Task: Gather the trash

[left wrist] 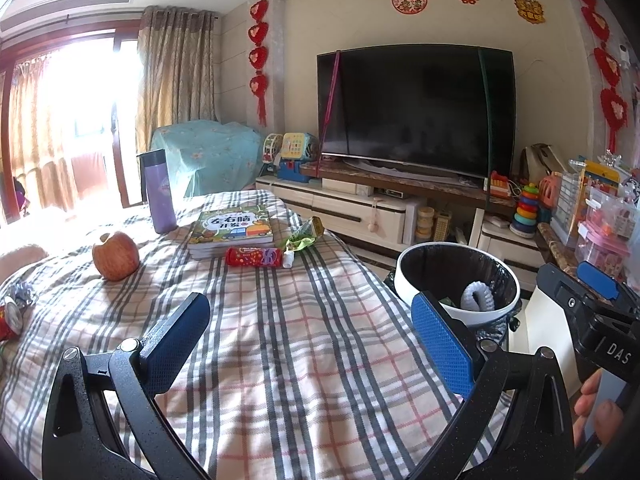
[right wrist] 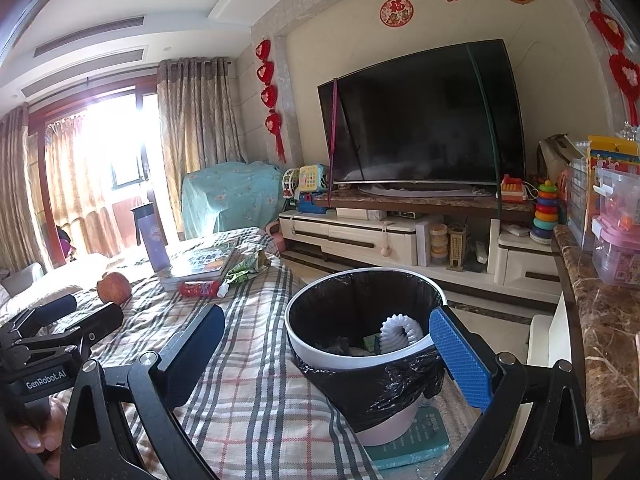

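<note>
Trash remained on the plaid cloth: a red wrapper (left wrist: pixel 251 257) and a green packet (left wrist: pixel 301 237) lay mid-frame beside a book (left wrist: pixel 232 229). Both the left gripper (left wrist: pixel 310 334) and right gripper (right wrist: pixel 326 350) were spread, empty. A reach was judged next, then a drop into the lined bin (right wrist: pixel 366 320) at lower right.

Purple bottle (left wrist: pixel 160 192) stands upright at the far end of the plaid-covered bench (left wrist: pixel 288 360), just beside a stack of children's books (left wrist: pixel 232 232); a red apple (left wrist: pixel 116 255) sits apart to the left of them. Large dark television (left wrist: pixel 416 108) on a low stand (left wrist: pixel 360 208) against the far wall, with a ring-stacker toy (left wrist: pixel 526 210) and toy cash register (left wrist: pixel 294 156) beside it. Red heart decorations (left wrist: pixel 258 56) hang left of the screen; curtains (left wrist: pixel 176 68) frame a bright window.
</note>
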Demonstrator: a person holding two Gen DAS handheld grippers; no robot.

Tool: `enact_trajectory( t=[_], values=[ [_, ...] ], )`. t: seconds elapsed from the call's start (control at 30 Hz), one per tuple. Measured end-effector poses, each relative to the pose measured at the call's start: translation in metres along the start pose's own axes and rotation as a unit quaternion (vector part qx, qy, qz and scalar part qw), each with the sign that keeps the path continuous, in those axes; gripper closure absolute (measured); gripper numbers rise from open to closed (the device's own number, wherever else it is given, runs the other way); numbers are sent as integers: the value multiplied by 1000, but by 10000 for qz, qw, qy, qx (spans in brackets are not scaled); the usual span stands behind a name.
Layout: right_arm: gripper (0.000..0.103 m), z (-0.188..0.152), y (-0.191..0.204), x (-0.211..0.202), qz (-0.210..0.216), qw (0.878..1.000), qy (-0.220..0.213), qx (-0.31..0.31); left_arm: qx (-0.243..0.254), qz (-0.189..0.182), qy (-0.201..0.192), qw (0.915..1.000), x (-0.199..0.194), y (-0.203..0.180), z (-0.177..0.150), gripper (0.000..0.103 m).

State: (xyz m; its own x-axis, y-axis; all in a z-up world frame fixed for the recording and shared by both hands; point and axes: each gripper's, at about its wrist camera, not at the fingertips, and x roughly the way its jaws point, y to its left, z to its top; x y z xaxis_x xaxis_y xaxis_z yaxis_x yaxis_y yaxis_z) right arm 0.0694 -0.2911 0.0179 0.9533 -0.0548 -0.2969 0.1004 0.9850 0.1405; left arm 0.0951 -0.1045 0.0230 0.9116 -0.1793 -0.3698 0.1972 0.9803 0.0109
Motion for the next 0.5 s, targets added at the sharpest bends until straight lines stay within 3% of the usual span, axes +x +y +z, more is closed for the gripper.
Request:
enact_trajectory(
  t=[0.5],
  values=[
    [0,0,2,0,48,10000,16,19,37,-39,32,10000,4,-1,-1,0]
  ],
)
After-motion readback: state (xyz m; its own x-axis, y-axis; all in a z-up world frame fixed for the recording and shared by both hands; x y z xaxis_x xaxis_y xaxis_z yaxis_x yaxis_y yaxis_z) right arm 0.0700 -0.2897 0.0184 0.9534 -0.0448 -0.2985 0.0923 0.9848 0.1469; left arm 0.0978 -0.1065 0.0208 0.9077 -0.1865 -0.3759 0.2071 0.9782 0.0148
